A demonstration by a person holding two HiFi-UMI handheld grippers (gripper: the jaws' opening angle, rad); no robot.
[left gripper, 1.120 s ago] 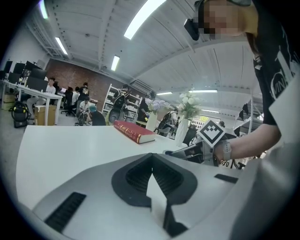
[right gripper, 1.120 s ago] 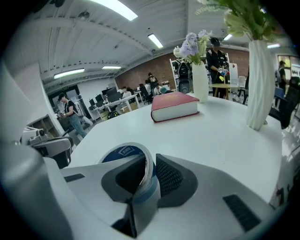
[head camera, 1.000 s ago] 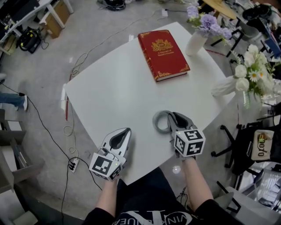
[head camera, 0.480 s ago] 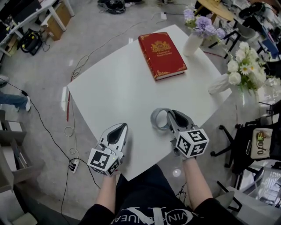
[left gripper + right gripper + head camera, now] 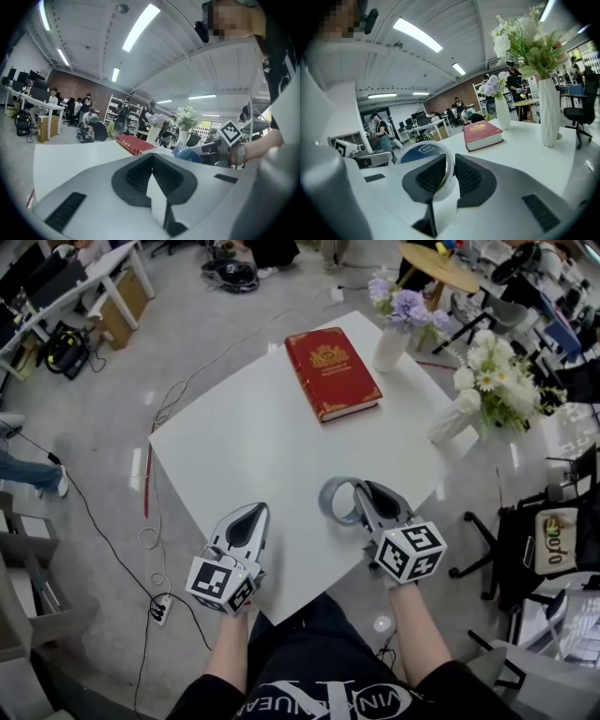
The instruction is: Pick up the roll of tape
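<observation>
Tape roll (image 5: 326, 503) higher above table (image 5: 262, 437)

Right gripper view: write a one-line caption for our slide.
Right hand-held gripper clamps the roll of tape; a red book lies on the table.

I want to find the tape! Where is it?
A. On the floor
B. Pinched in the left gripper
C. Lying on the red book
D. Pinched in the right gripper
D: in the right gripper view, the right gripper has its jaws closed on the wall of the tape, while the left gripper is shut with nothing in it.
</observation>
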